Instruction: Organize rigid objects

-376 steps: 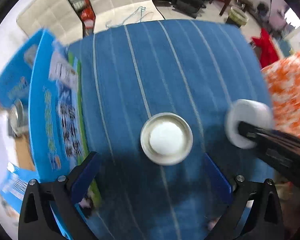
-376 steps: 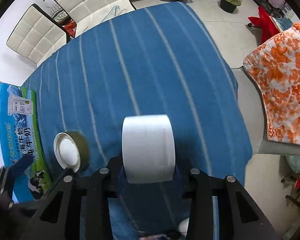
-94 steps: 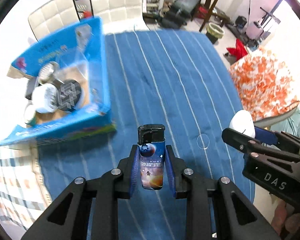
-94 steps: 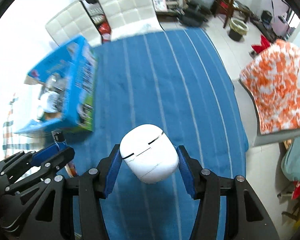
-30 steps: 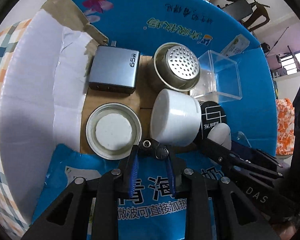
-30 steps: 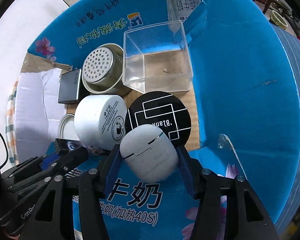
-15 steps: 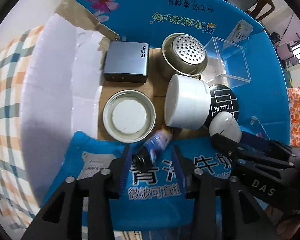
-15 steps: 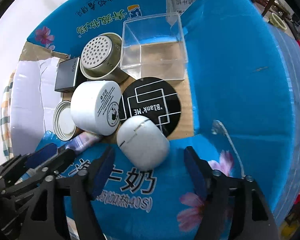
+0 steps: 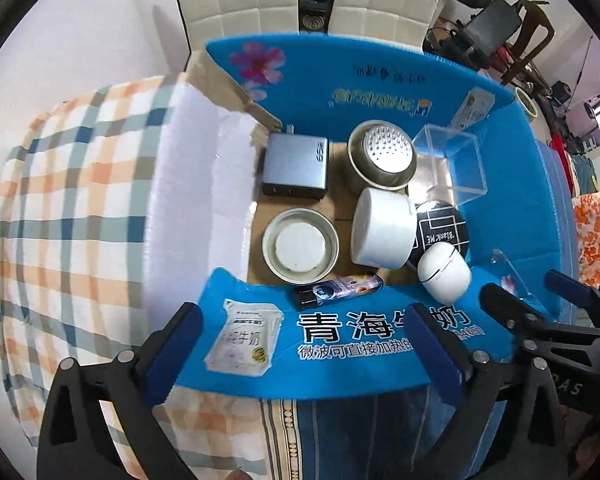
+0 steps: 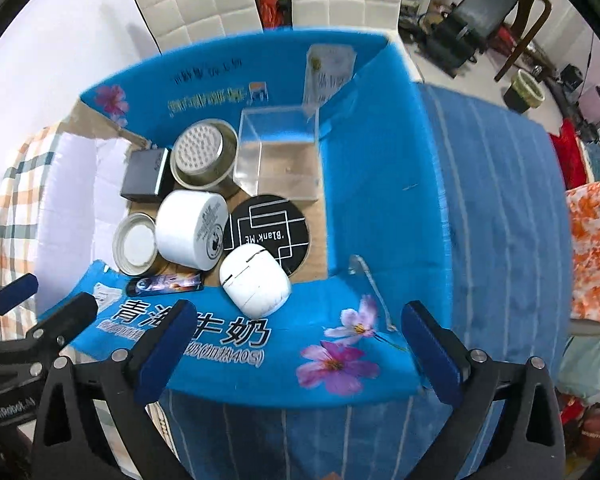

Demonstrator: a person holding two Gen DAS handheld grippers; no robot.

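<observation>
Both the left gripper and right gripper had just been opened wide, with nothing held between the jaws. The lighter and white case were laid against the near wall of the blue box, with bare floor left only at its right wall.

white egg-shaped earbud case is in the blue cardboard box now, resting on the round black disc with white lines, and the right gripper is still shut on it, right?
Not quite. The white egg-shaped earbud case does lie in the blue cardboard box against the round black disc, but the right gripper is open; its jaws have just been opening, with nothing between them. The right wrist view shows this.
</observation>
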